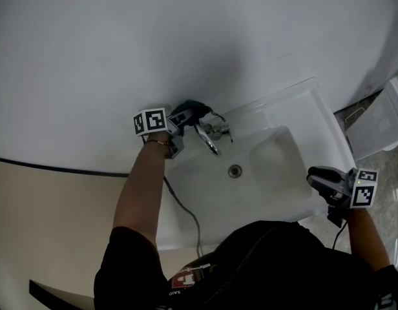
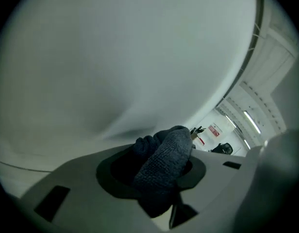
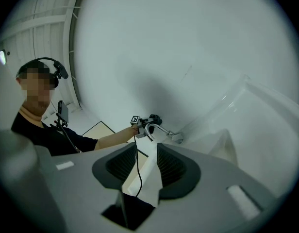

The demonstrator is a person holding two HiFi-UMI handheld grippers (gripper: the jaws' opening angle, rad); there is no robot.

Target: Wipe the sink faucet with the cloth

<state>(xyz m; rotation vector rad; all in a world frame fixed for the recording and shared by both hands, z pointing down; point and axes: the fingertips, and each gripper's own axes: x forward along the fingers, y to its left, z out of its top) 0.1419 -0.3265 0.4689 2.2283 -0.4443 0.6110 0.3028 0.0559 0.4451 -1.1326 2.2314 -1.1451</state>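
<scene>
From where I stand, the left gripper [image 1: 178, 124] is just left of centre in the head view. Its jaws are clamped on a bunched dark cloth [image 1: 192, 110], which sits at the back of the faucet [image 1: 212, 135], close to the wall [image 1: 186, 37]. Whether the cloth touches the metal I can't quite tell. The right gripper [image 1: 329, 183] hangs at the right rim of the sink [image 1: 283, 173], jaws apart and empty. To wipe well, I'd keep the clamp firm, draw the wad along the spout toward its tip, and turn the wrist to reach the underside and base.
</scene>
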